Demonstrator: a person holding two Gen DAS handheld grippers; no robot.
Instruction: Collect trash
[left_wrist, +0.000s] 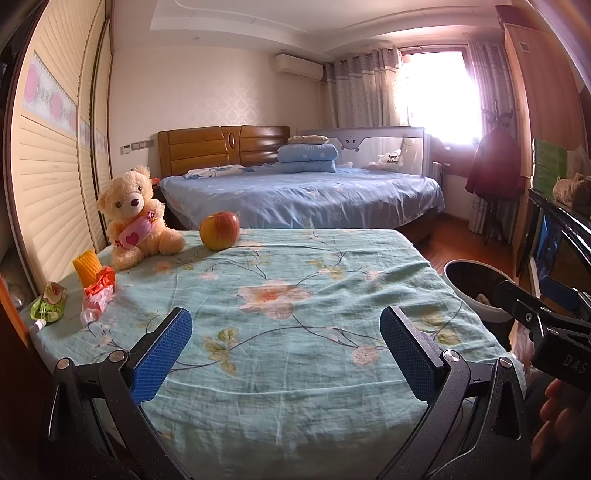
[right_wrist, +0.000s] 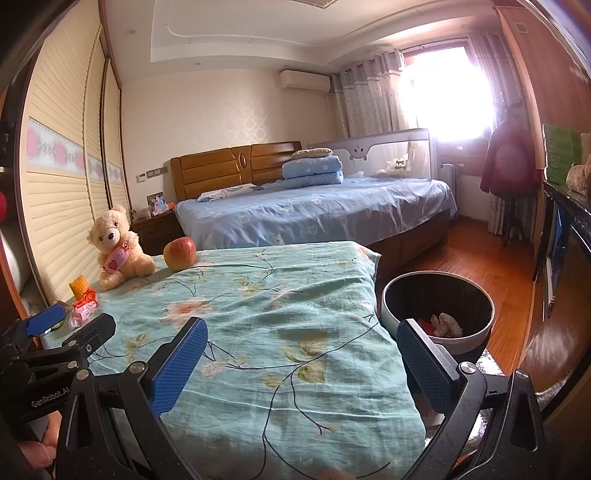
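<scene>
On the floral cloth (left_wrist: 280, 280) at the left edge lie a green spouted pouch (left_wrist: 48, 306) and a crumpled red-and-white wrapper (left_wrist: 98, 295), also the wrapper (right_wrist: 83, 308) in the right wrist view. My left gripper (left_wrist: 286, 354) hovers open above the cloth's near part, right of that trash, holding nothing. My right gripper (right_wrist: 301, 365) is open too, over the cloth's right edge, nothing between its fingers. A black-lined bin with a white rim (right_wrist: 437, 308) stands on the floor to the right, with crumpled paper (right_wrist: 445, 325) inside.
A teddy bear (left_wrist: 135, 218), an apple (left_wrist: 219, 230) and a yellow ribbed cup (left_wrist: 86, 267) also stand on the cloth. Behind lies a blue bed (left_wrist: 303, 192). Louvred wardrobe doors (left_wrist: 55, 177) line the left; a dark cabinet (right_wrist: 569, 266) is at the right.
</scene>
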